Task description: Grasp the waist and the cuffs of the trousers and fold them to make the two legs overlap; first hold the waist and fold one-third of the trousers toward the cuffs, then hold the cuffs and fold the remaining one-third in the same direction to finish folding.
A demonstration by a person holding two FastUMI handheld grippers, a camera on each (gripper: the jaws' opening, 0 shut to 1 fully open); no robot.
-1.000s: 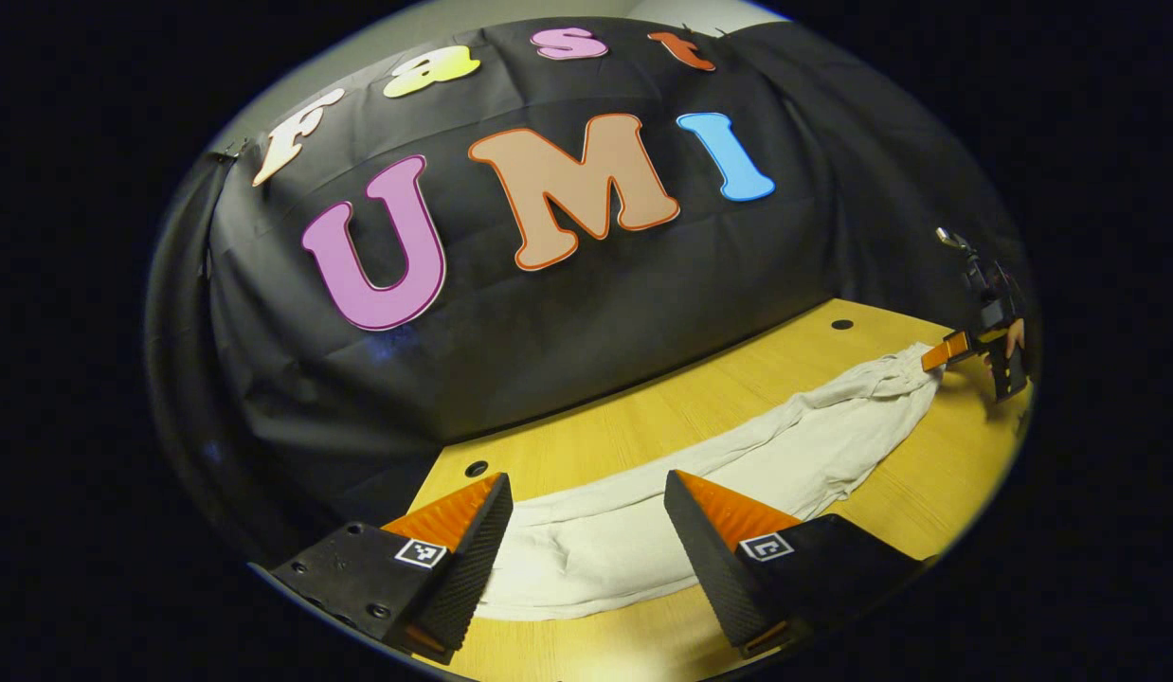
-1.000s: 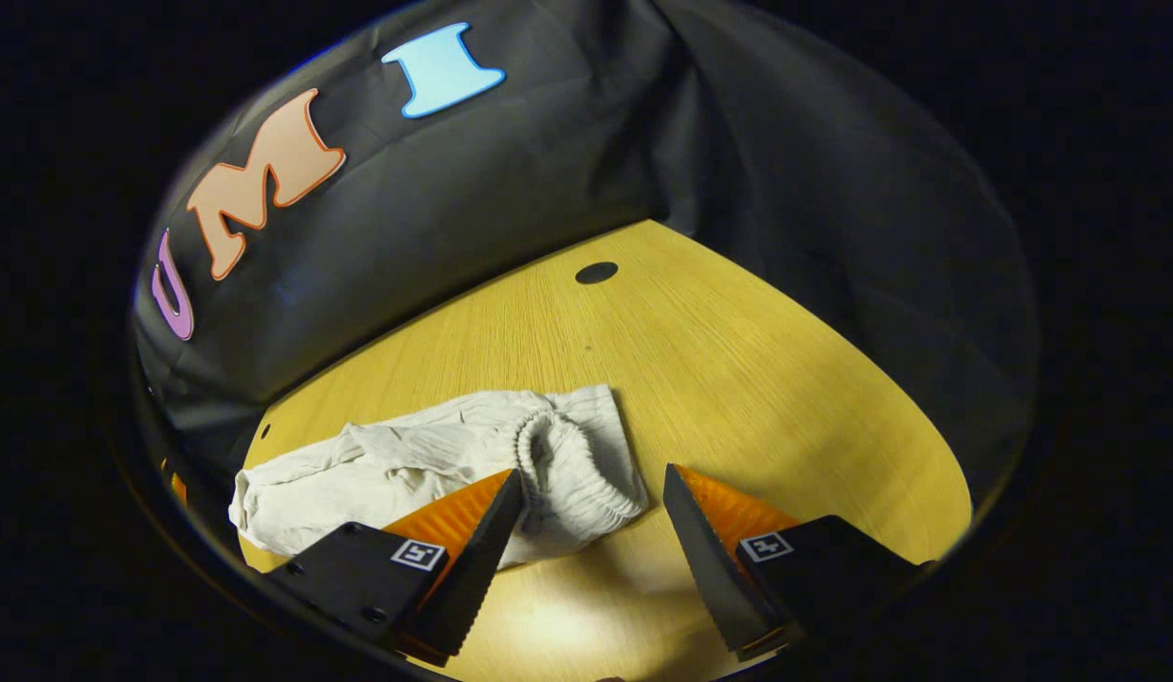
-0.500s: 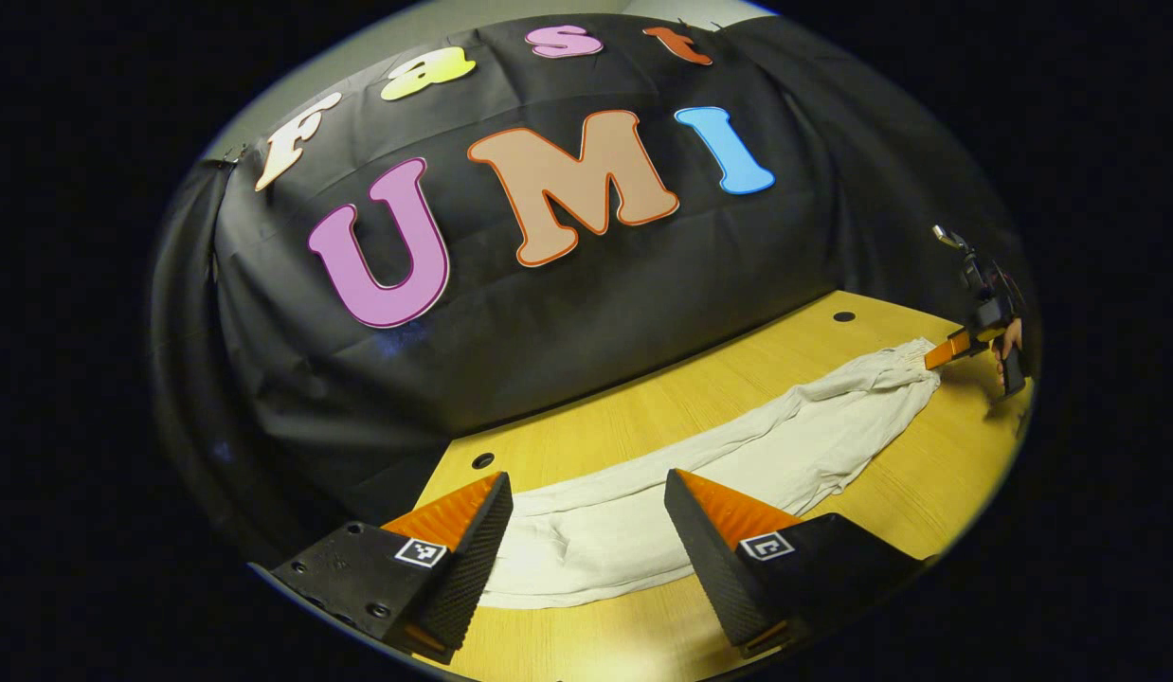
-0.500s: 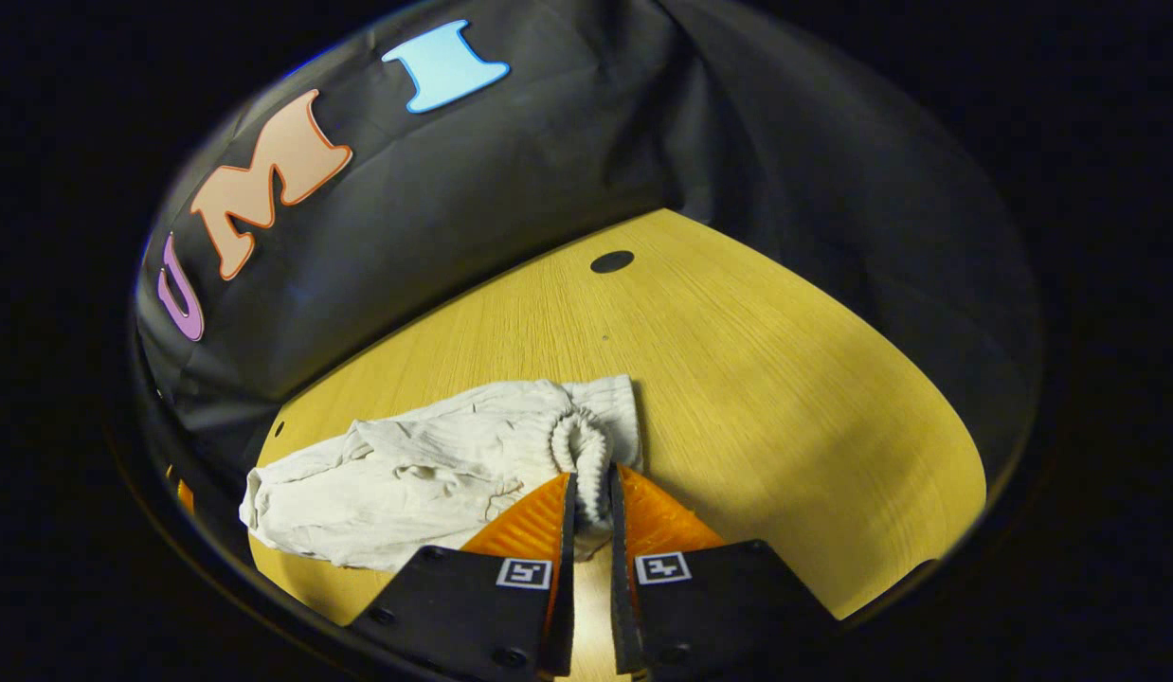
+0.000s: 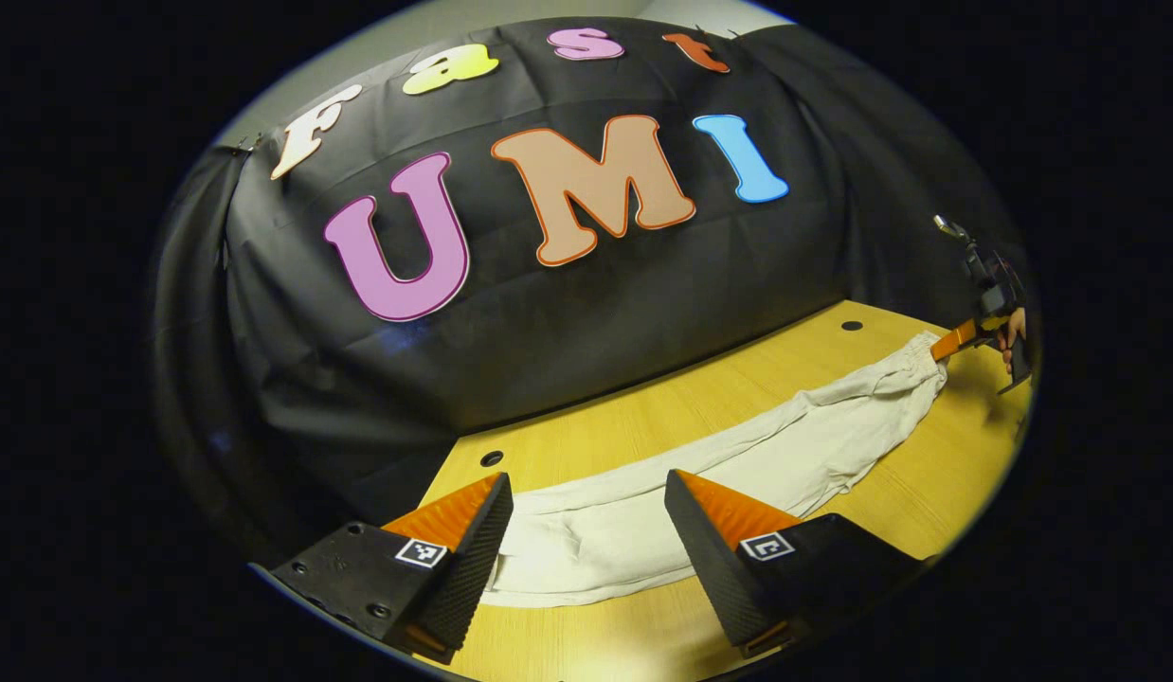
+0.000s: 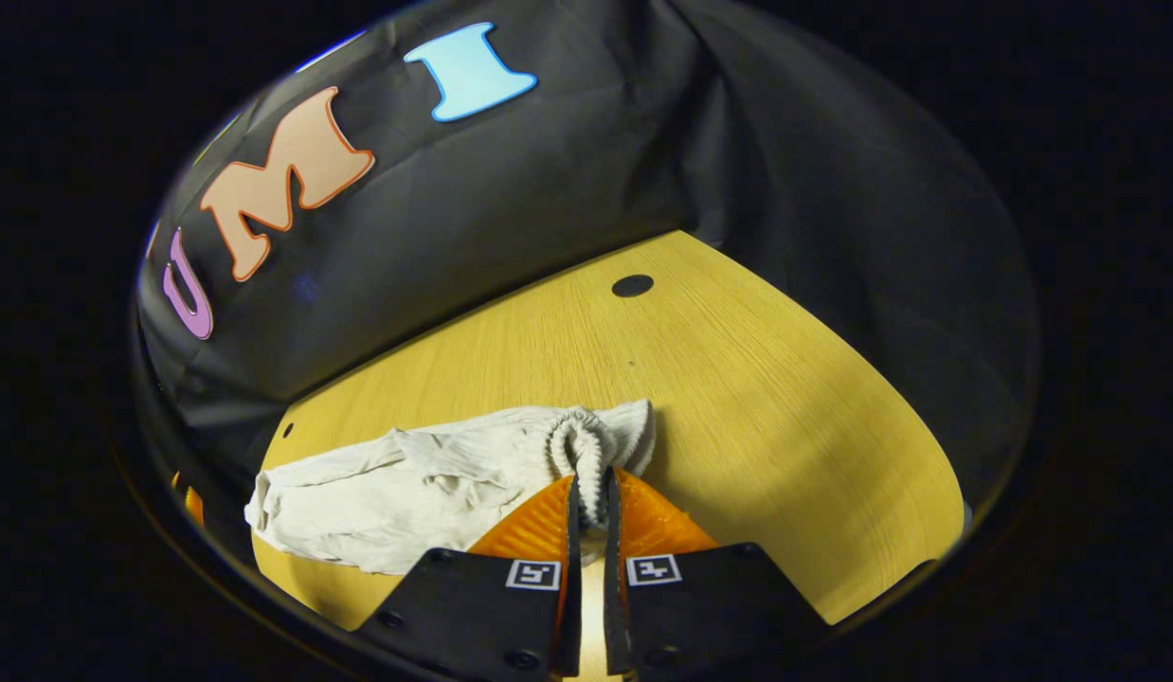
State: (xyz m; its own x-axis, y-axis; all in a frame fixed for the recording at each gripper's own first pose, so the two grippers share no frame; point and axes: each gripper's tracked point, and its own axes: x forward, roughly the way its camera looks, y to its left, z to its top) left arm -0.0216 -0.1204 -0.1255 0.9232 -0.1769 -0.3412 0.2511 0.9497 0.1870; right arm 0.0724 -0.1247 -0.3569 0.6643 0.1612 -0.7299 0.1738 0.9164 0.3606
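The trousers (image 5: 738,464) lie lengthwise on the table (image 6: 785,407). The right gripper (image 6: 586,497) is clamped on the waist (image 6: 586,450); the left gripper (image 5: 586,511) straddles the cuffs (image 5: 558,554), jaws apart. Step in hand: the initial grasp; next, the left gripper must close on the cuffs.

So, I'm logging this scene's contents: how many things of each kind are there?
Trousers: 1
Grippers: 2, the left gripper and the right gripper
Table: 1
Total: 4
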